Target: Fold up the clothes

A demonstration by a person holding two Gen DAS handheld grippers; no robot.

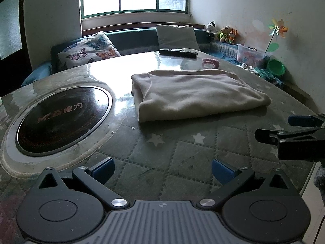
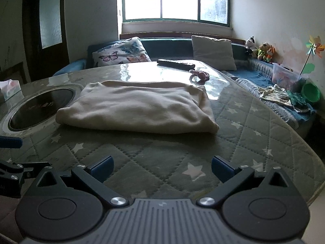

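A cream garment (image 1: 195,93) lies folded into a thick rectangle on the quilted star-patterned table cover (image 1: 162,148); it also shows in the right wrist view as the cream garment (image 2: 138,109). My left gripper (image 1: 162,169) is open, hovering over the cover short of the garment with nothing between its blue pads. My right gripper (image 2: 162,168) is open too, in front of the garment's near edge. The right gripper (image 1: 288,130) shows at the right edge of the left wrist view, apart from the cloth.
A round black hotplate (image 1: 61,120) is set into the table at left. A remote control (image 2: 175,63) and a pink object (image 2: 200,75) lie at the table's far end. A tissue box (image 2: 10,89) sits far left. Bench with cushions, toys and a green cup (image 2: 310,92) lines the wall.
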